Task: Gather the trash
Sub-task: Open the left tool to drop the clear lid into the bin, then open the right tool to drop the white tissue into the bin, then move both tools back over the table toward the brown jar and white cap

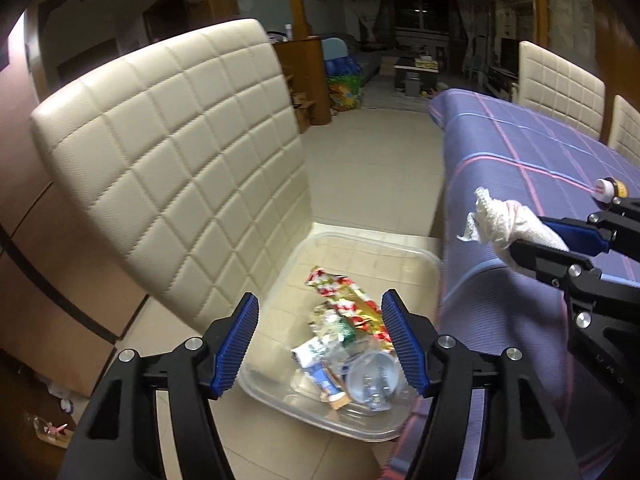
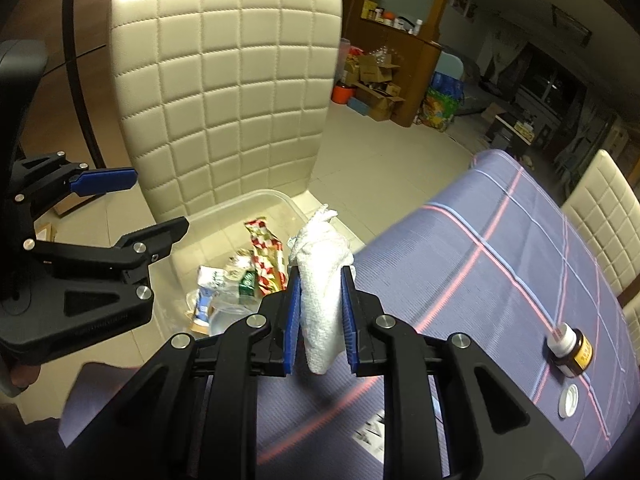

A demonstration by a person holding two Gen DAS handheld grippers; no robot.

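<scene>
A clear plastic bin (image 1: 360, 246) (image 2: 256, 200) sits on the seat of a cream quilted chair (image 1: 172, 152). In it lie a red, white and gold wrapper (image 1: 344, 300) (image 2: 266, 252), small packets and a clear plastic cup (image 1: 374, 376). My left gripper (image 1: 320, 320) (image 2: 158, 202) hangs open over the bin with nothing between its blue pads. My right gripper (image 2: 322, 276) (image 1: 532, 236) is shut on a crumpled white tissue wad (image 2: 324, 280) (image 1: 508, 220), held above the table's edge beside the bin.
A table under a purple plaid cloth (image 1: 520, 152) (image 2: 480, 260) stands right of the chair. A brown bottle with a white cap (image 2: 570, 350) (image 1: 610, 190) and a loose white lid (image 2: 568, 400) lie on it. More cream chairs (image 2: 600, 208) stand behind the table.
</scene>
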